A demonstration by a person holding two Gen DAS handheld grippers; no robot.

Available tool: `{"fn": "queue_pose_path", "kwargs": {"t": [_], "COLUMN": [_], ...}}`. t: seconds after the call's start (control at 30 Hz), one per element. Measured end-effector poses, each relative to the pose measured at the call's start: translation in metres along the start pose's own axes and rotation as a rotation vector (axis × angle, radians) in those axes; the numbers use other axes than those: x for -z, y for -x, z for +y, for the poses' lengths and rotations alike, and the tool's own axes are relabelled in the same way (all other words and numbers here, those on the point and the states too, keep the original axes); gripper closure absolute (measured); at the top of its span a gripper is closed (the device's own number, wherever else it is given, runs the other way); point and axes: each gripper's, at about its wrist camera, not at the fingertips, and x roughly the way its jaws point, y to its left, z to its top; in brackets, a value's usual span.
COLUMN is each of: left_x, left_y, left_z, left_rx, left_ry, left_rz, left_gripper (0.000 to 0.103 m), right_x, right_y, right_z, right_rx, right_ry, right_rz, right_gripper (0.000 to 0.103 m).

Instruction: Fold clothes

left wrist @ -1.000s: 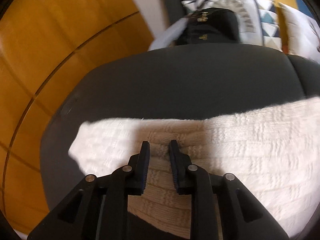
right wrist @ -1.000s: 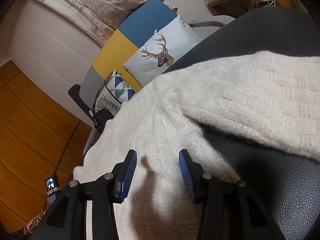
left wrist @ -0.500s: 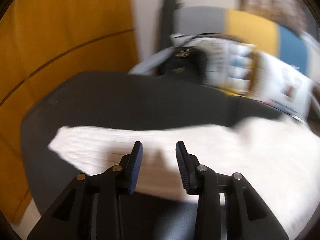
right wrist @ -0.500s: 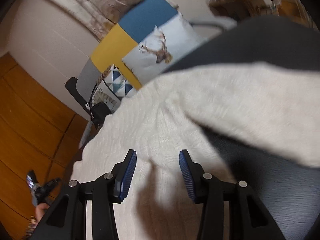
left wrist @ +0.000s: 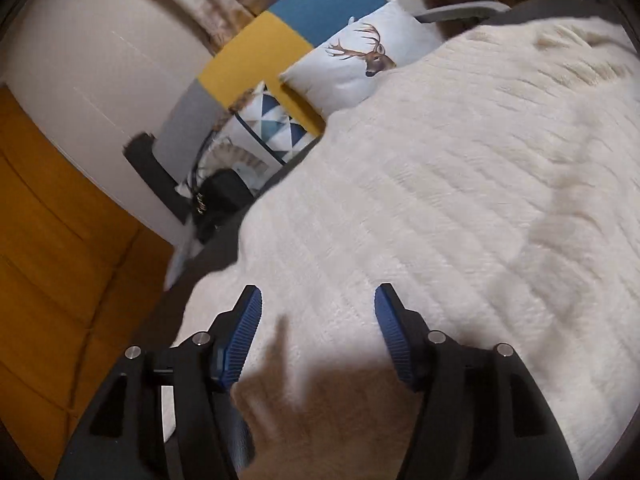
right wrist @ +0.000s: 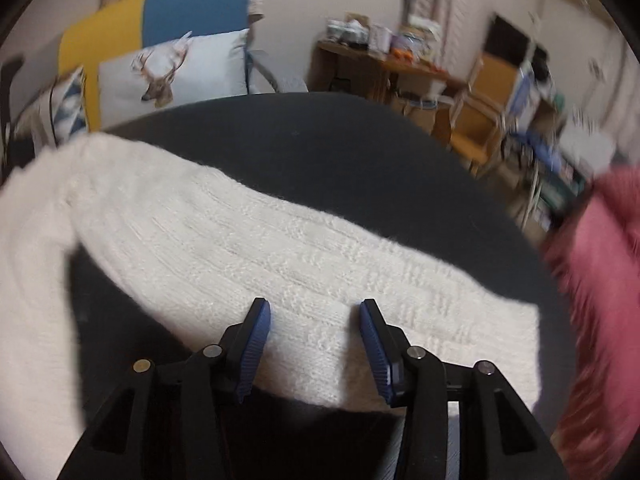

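A cream knitted sweater lies spread over a dark padded surface. In the left wrist view its body fills most of the frame. My left gripper hovers over its near part, open, with nothing between the blue pads. In the right wrist view a sleeve of the sweater stretches across the dark surface to a cuff at the right. My right gripper is open, its fingers straddling the sleeve's near edge.
A deer-print cushion and a triangle-patterned cushion lean on a yellow-and-blue backrest behind the surface. A black bag sits at the left. A pink garment lies at the right. Cluttered wooden desk stands beyond.
My left gripper has let go of the sleeve, opened wide and swung right over the sweater's body. My right gripper, still open, has turned right from the body to the other sleeve.
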Motion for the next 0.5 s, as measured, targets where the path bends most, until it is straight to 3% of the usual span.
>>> {"fn": "queue_pose_path", "kwargs": {"t": [0.07,0.17,0.23,0.33,0.37,0.43,0.5], "left_x": [0.0,0.004,0.005,0.0,-0.003,-0.008,-0.011], "left_y": [-0.004,-0.013,-0.013,-0.01,-0.006,0.003,0.012], "left_z": [-0.009,0.01,0.012,0.007,0.004,0.0,-0.009], "left_rx": [-0.015,0.035,0.056,0.025,0.008,0.012,0.064], "left_ry": [-0.073,-0.073,-0.077,-0.086,-0.074,-0.038,-0.02], "left_rz": [-0.02,-0.057,-0.067,-0.041,-0.031,-0.023,-0.018], "left_gripper": [0.029,0.027,0.027,0.027,0.027,0.027,0.027], "right_x": [-0.004,-0.011,-0.02,-0.033,-0.036,-0.038,-0.038], "right_y": [-0.01,-0.024,-0.032,-0.032,-0.023,0.006,0.015], "right_z": [-0.009,-0.022,-0.03,-0.032,-0.028,-0.006,0.037], "right_rx": [0.044,0.107,0.099,0.12,0.117,-0.013,-0.123], "right_ry": [0.023,0.057,0.054,0.053,0.04,0.026,0.102], "right_rz": [0.019,0.046,0.052,0.101,0.082,-0.016,-0.03], "right_gripper": [0.055,0.05,0.049,0.05,0.05,0.05,0.05]}}
